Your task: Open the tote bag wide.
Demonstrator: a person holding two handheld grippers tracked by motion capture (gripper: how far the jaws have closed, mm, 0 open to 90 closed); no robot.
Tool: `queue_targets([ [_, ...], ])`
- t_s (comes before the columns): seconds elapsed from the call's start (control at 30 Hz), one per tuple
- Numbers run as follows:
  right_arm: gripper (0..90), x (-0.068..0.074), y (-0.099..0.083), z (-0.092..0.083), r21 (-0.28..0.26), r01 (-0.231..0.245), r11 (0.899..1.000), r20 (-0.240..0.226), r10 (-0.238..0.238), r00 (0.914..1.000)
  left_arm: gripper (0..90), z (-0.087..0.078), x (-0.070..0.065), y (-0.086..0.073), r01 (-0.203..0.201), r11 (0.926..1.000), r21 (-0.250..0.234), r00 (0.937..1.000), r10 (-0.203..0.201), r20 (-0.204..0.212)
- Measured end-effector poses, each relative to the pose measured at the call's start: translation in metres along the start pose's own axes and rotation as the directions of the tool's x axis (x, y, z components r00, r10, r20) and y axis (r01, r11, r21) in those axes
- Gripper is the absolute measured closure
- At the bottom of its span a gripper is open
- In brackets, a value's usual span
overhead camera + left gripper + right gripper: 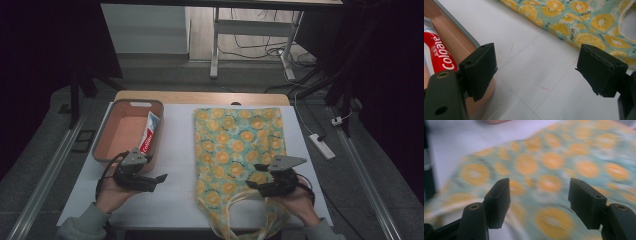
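A teal cloth bag with an orange-slice print [240, 145] lies flat on the white table, its pale handles toward the near edge. My right gripper [257, 181] hovers open over the bag's lower part; the right gripper view has the blurred print [544, 165] between its jaws. Over bare table near the front left, my left gripper [157, 179] is open, just in front of a pink tray [107, 135]. A red and white Colgate toothpaste tube [149, 131] lies along the tray's right wall. In the left gripper view the tube [441, 53] sits at far left and the bag [574, 22] above.
A white board [175, 165] covers the wooden table. A white power strip [322, 146] and cables lie on the floor to the right. A table frame [215, 45] stands beyond the far edge. Bare white surface [531, 72] lies between tray and bag.
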State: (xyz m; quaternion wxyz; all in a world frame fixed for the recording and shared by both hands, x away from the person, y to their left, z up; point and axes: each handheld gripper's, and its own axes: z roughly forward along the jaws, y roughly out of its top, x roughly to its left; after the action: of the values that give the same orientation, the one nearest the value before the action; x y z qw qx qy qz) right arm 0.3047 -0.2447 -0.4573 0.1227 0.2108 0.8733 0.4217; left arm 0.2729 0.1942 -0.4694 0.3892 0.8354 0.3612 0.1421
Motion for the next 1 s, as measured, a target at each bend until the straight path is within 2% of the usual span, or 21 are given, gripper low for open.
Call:
queue_targets([
  [0.03, 34.0, 0.000, 0.000, 0.000, 0.000, 0.000, 1.000, 0.000, 0.000, 1.0000, 16.2, 0.000, 0.000, 0.000, 0.001, 1.0000, 0.000, 1.0000, -0.001, -0.001],
  [0.07, 33.3, 0.018, 0.012, 0.015, 0.024, 0.033, 0.999, -0.056, -0.032, 0.9979, 16.1, 0.001, 0.000, 0.000, 0.001, 1.0000, 0.002, 1.0000, -0.001, -0.001],
  [0.13, 32.9, 0.024, 0.016, 0.020, 0.030, 0.040, 0.999, -0.079, -0.038, 0.9962, 16.1, 0.001, 0.000, 0.000, 0.001, 1.0000, 0.004, 1.0000, -0.001, -0.002],
  [0.2, 32.7, 0.040, 0.024, 0.036, 0.041, 0.057, 0.998, -0.144, -0.051, 0.9882, 16.1, 0.001, 0.000, 0.000, -0.002, 1.0000, 0.005, 1.0000, 0.002, -0.003],
  [0.23, 32.0, 0.050, 0.029, 0.047, 0.057, 0.063, 0.996, -0.189, -0.051, 0.9806, 16.1, 0.001, 0.000, 0.000, -0.003, 1.0000, 0.006, 1.0000, 0.003, -0.002],
  [0.27, 31.9, 0.056, 0.031, 0.053, 0.068, 0.067, 0.995, -0.202, -0.052, 0.9779, 16.1, 0.001, 0.000, -0.001, -0.003, 1.0000, 0.006, 1.0000, 0.003, -0.002],
  [0.33, 31.5, 0.061, 0.032, 0.059, 0.080, 0.071, 0.994, -0.212, -0.053, 0.9758, 16.0, 0.001, 0.001, -0.001, -0.001, 1.0000, 0.009, 1.0000, 0.001, -0.004],
  [0.37, 31.3, 0.070, 0.034, 0.070, 0.114, 0.082, 0.990, -0.227, -0.055, 0.9723, 15.9, 0.001, 0.001, -0.001, -0.002, 0.9999, 0.011, 1.0000, 0.002, -0.004],
  [0.47, 31.2, 0.077, 0.034, 0.080, 0.153, 0.106, 0.983, -0.224, -0.070, 0.9721, 15.8, 0.002, 0.001, -0.001, -0.004, 0.9999, 0.016, 1.0000, 0.004, -0.004],
  [0.5, 31.4, 0.081, 0.034, 0.085, 0.174, 0.111, 0.978, -0.225, -0.070, 0.9717, 15.8, 0.003, 0.001, -0.001, -0.007, 0.9998, 0.019, 1.0000, 0.007, -0.003],
  [0.53, 31.7, 0.088, 0.032, 0.097, 0.233, 0.122, 0.965, -0.204, -0.074, 0.9762, 15.7, 0.003, 0.000, -0.001, -0.009, 0.9997, 0.021, 0.9999, 0.009, -0.004],
  [0.57, 31.7, 0.088, 0.032, 0.097, 0.233, 0.122, 0.965, -0.204, -0.074, 0.9762, 15.7, 0.003, 0.000, -0.001, -0.011, 0.9997, 0.022, 0.9999, 0.011, -0.003],
  [0.6, 32.9, 0.090, 0.031, 0.100, 0.248, 0.133, 0.960, -0.201, -0.084, 0.9761, 15.6, 0.003, -0.001, -0.001, -0.013, 0.9997, 0.022, 0.9999, 0.013, -0.003],
  [0.7, 46.3, 0.095, 0.028, 0.107, 0.300, 0.164, 0.940, -0.164, -0.119, 0.9793, 15.6, 0.003, -0.001, -0.001, -0.013, 0.9997, 0.021, 0.9999, 0.014, -0.002],
  [0.73, 63.6, 0.096, 0.027, 0.109, 0.323, 0.174, 0.930, -0.139, -0.135, 0.9810, 15.6, 0.003, 0.000, -0.001, -0.013, 0.9997, 0.021, 0.9999, 0.014, -0.001],
  [0.77, 63.6, 0.096, 0.027, 0.109, 0.323, 0.174, 0.930, -0.139, -0.135, 0.9810, 15.6, 0.003, 0.000, -0.001, -0.013, 0.9997, 0.021, 0.9999, 0.013, -0.001],
  [0.8, 83.0, 0.094, 0.027, 0.113, 0.350, 0.182, 0.919, -0.136, -0.142, 0.9804, 15.5, 0.003, 0.000, -0.001, -0.013, 0.9997, 0.022, 0.9999, 0.013, -0.001],
  [0.83, 88.5, 0.094, 0.028, 0.114, 0.352, 0.185, 0.917, -0.131, -0.147, 0.9804, 15.5, 0.003, 0.000, -0.001, -0.013, 0.9997, 0.022, 0.9999, 0.013, -0.001],
  [0.93, 89.7, 0.091, 0.031, 0.117, 0.339, 0.177, 0.924, -0.147, -0.134, 0.9801, 15.5, 0.002, 0.001, -0.001, -0.016, 0.9997, 0.020, 0.9999, 0.016, 0.000],
  [0.97, 89.9, 0.086, 0.039, 0.123, 0.312, 0.162, 0.936, -0.167, -0.113, 0.9794, 15.5, 0.002, 0.001, -0.002, -0.014, 0.9997, 0.017, 0.9999, 0.014, 0.000],
  [1.0, 90.0, 0.086, 0.044, 0.125, 0.299, 0.160, 0.941, -0.164, -0.114, 0.9798, 15.6, 0.001, 0.002, -0.002, -0.012, 0.9998, 0.015, 0.9999, 0.012, 0.001],
])
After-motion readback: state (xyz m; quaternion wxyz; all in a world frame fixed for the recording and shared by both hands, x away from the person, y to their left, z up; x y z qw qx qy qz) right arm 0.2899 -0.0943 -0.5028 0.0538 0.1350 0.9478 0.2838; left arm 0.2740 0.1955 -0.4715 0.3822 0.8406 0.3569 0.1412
